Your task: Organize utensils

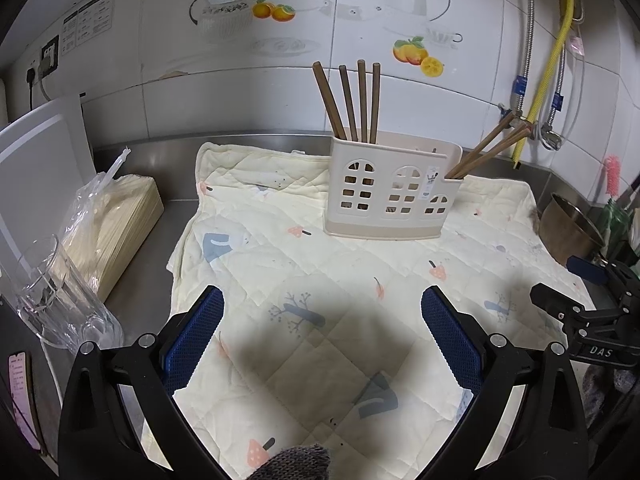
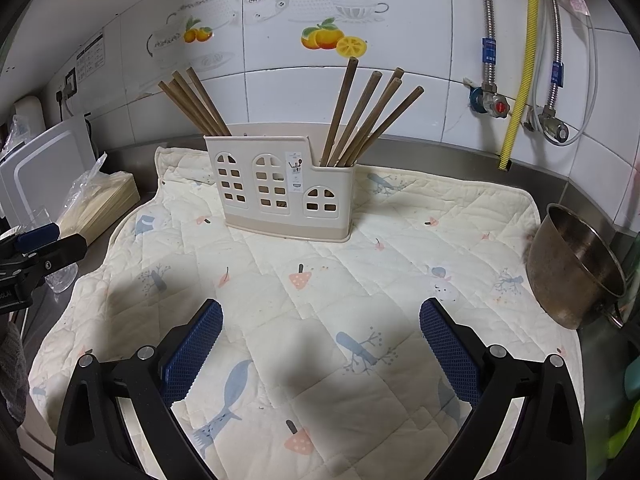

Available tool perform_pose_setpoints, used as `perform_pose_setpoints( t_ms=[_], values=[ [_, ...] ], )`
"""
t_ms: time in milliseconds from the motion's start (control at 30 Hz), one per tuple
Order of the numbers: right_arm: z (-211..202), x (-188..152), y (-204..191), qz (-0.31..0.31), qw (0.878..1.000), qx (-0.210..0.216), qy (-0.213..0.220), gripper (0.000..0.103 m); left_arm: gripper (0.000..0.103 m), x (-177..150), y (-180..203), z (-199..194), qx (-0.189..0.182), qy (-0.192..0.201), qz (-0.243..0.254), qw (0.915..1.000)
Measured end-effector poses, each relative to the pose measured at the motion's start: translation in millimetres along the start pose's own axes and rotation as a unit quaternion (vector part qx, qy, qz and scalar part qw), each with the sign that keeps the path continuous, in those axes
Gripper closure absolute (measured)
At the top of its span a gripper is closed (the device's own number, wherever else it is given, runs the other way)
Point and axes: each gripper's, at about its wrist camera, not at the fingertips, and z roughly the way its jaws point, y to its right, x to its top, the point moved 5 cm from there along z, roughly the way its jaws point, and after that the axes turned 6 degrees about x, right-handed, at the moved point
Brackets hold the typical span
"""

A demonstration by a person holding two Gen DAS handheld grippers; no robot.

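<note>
**Already sorted: chopsticks stood in the holder**

Upright on the far half of a quilted mat (image 2: 360,280), a cream plastic holder (image 2: 280,196) with window-shaped cut-outs is seen. Four brown chopsticks (image 2: 192,104) are leaned toward the left out of its tall end, and a second bundle of chopsticks (image 2: 360,116) is fanned toward the right out of its low end. A small printed label is stuck on the front wall.

The left gripper (image 1: 322,336) is held wide open above the near part of the mat, with nothing between its blue pads (image 1: 196,336). The right gripper (image 2: 320,352) is likewise spread wide and nothing is gripped.

The mat is printed with birds, mushrooms and twigs and is laid on a steel counter (image 1: 160,288). A metal pot (image 2: 576,268) is set at the mat's right edge, a glass jug (image 1: 52,296) and a bagged stack to the left. White tiles with fruit decals (image 2: 332,38) are seen behind, with hoses and valves mounted at the right.
</note>
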Motion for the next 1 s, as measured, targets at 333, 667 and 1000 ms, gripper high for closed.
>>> perform_pose_setpoints(
  t_ms=[333, 667, 1000],
  values=[
    [1.5, -1.4, -2.8, -0.002, 1.0, 0.0, -0.002, 0.007, 0.005, -0.6, -0.9, 0.2, 0.0, -0.002, 0.0, 1.0],
    [1.6, -1.5, -2.6, -0.001, 1.0, 0.0, -0.001, 0.007, 0.005, -4.6, -1.8, 1.0, -0.001, -0.006, -0.001, 1.0],
    [1.7, -2.8, -2.6, -0.001, 1.0, -0.001, -0.002, 0.007, 0.005, -5.0, -0.7, 1.8, -0.001, -0.006, 0.0, 1.0]
  ],
)
